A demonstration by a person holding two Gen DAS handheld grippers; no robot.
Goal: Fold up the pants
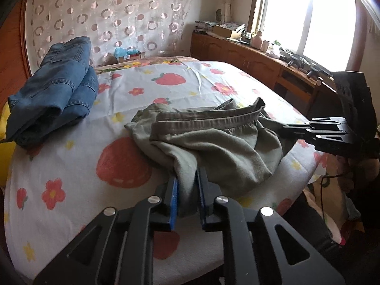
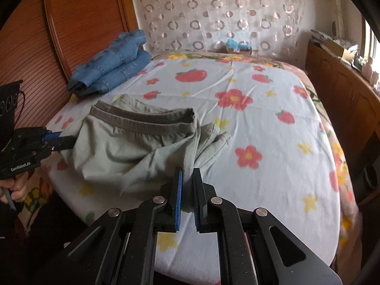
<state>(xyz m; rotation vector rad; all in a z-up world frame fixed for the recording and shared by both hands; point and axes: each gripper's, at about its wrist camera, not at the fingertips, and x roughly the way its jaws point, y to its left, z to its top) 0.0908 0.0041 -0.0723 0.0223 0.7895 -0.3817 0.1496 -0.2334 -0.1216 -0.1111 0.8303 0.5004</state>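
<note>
While both claws bite cloth, your left gripper [image 1: 186, 198] and right gripper [image 2: 187, 196] each clamped on the green pants [image 1: 213, 140] bunched at the bed's [image 1: 71, 166] near edge (waistband up), pull them apart evenly before laying flat.

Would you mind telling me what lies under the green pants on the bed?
The green pants rest on the strawberry-and-flower bedsheet, which shows all around them. The left gripper and right gripper each pinch an edge. Whatever lies directly beneath the bunched cloth is covered.
</note>
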